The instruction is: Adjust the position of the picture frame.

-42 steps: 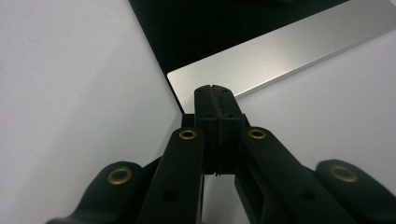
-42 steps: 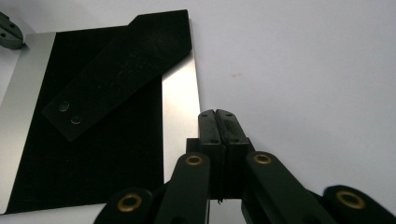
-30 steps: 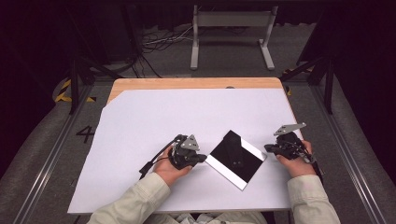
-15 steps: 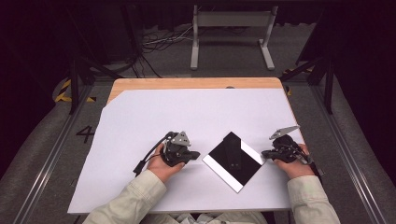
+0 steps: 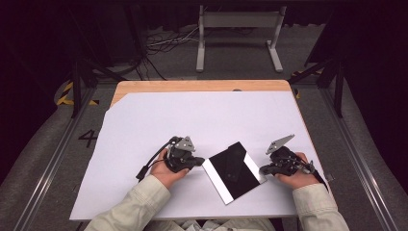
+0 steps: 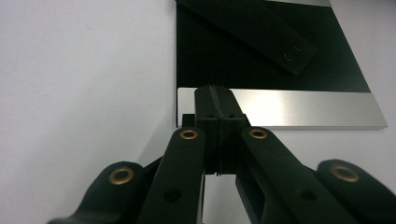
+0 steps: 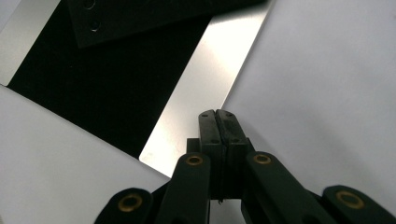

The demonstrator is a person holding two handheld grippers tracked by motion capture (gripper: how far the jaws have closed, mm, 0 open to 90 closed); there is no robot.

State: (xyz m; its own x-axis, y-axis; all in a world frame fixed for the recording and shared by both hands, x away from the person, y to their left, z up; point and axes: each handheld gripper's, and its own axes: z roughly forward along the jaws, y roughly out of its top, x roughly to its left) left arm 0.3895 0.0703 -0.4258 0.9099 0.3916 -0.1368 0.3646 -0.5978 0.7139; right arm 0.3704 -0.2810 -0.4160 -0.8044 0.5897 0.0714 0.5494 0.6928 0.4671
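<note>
With both sets of jaws pressed together on nothing, the left gripper point(image 5: 193, 161) and right gripper point(image 5: 264, 169) flank the black folder point(image 5: 234, 171) lying flat between them on the white sheet point(image 5: 202, 115) — a careless sideways nudge could skid it or spring its loose flap point(image 6: 254, 32).

dark room | grey floor point(image 5: 43, 159) | wooden table point(image 5: 192, 85) | white metal stand point(image 5: 238, 29)

Matt white sheet point(image 5: 202, 120), laid on a pale wood table point(image 5: 192, 85). Ahead of the matt black plastic left gripper point(image 6: 216, 100): matt black card point(image 6: 224, 51) edged by brushed, glossy metal strips point(image 6: 303, 108).
</note>
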